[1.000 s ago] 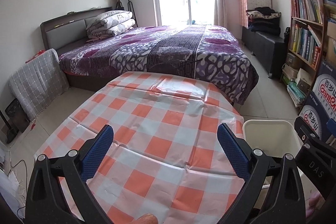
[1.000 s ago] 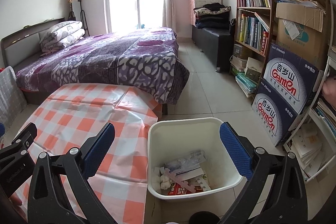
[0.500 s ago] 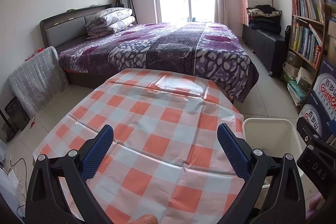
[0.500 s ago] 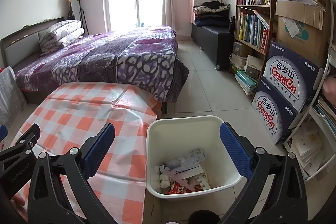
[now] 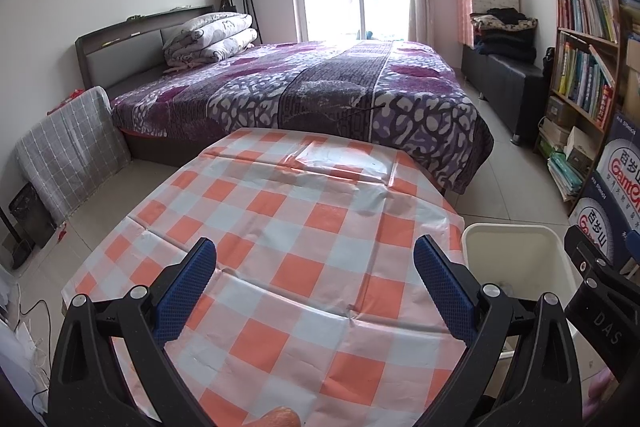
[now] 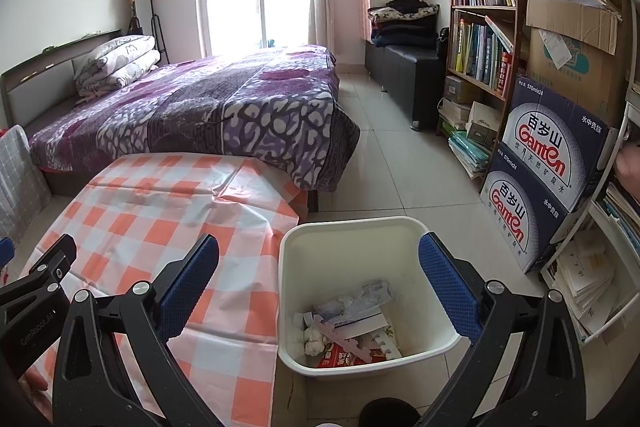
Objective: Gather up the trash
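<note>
Both tools spread, empty | bin [image 6: 404,227]: wrappers, tissue wads [image 6: 314,337], bottle [image 6: 374,293]

bin [image 6: 404,227] right of table [image 6: 132,211] (bed [image 6: 200,107] behind), trash [image 6: 348,323] inside

The checked tablecloth [image 5: 304,251] lies bare, passable throughout (the white bin [image 6: 400,227] stands just beside its edge).
</note>
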`<move>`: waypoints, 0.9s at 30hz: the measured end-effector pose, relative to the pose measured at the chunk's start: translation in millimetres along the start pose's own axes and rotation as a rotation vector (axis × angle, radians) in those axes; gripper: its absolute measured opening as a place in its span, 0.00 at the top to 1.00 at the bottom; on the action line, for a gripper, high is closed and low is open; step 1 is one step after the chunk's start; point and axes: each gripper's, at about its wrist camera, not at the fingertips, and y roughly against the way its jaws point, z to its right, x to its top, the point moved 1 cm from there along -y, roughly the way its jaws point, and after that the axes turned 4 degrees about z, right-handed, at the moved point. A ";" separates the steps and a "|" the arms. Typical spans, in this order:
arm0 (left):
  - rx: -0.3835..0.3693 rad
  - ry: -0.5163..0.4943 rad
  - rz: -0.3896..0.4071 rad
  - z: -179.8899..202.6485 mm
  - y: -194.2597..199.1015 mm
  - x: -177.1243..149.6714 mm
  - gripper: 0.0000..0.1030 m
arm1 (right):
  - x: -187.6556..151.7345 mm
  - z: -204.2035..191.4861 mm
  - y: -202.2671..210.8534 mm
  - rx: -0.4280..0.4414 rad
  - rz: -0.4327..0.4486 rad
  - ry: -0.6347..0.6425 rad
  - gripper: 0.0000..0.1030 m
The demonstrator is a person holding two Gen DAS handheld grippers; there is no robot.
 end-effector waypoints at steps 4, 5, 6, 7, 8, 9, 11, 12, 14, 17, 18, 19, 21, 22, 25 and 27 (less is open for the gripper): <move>-0.002 -0.002 0.000 -1.3 0.0 0.6 0.07 | -0.8 -0.1 0.5 0.000 0.000 0.001 0.07; -0.002 -0.002 0.000 -1.4 0.1 0.7 0.07 | 0.2 0.1 -0.1 0.000 0.000 0.000 0.07; -0.002 -0.002 -0.001 -0.9 -0.1 0.4 0.07 | -0.2 0.0 0.1 0.001 -0.001 0.000 0.07; -0.002 -0.002 -0.001 -0.5 -0.8 -1.9 0.07 | 0.5 0.1 -0.2 0.000 -0.001 0.000 0.07; -0.002 -0.002 -0.001 0.1 -0.7 -2.4 0.07 | -0.8 0.0 0.4 0.000 -0.001 0.000 0.07; -0.002 -0.002 -0.001 0.1 -0.6 -2.4 0.07 | 0.4 0.2 -0.2 0.001 -0.002 0.000 0.07; -0.003 -0.002 -0.002 0.0 -0.9 -2.3 0.07 | 0.4 0.1 -0.2 0.001 -0.003 0.000 0.07; -0.002 -0.002 -0.002 0.0 -0.8 -2.5 0.07 | 0.0 0.0 0.1 0.001 -0.003 0.000 0.07; -0.001 -0.002 -0.001 0.0 -0.8 -2.2 0.07 | -0.3 -0.1 0.7 -0.001 -0.002 -0.001 0.07; -0.002 -0.001 -0.002 -0.8 -0.9 -1.4 0.07 | -0.1 -0.1 0.3 -0.001 -0.002 0.000 0.07; -0.002 -0.001 -0.001 -0.2 -0.9 -2.1 0.07 | 0.8 0.2 -0.2 0.000 -0.002 0.000 0.07; -0.002 -0.002 -0.002 -0.8 -1.0 -1.3 0.07 | 0.4 0.3 0.0 0.000 -0.003 0.000 0.07; -0.001 -0.002 -0.001 -0.2 -1.1 -2.0 0.07 | 0.4 0.2 0.0 0.000 -0.005 0.000 0.07; -0.002 -0.002 -0.002 -0.9 -1.1 -1.3 0.07 | 0.6 0.3 -0.1 0.000 -0.005 0.001 0.07; -0.003 -0.002 -0.002 -0.9 -1.1 -1.1 0.07 | 1.9 0.3 -0.5 0.000 -0.003 0.000 0.07; -0.002 -0.003 -0.002 -0.8 -1.1 -1.2 0.07 | 2.0 0.4 -0.6 0.000 -0.004 0.000 0.07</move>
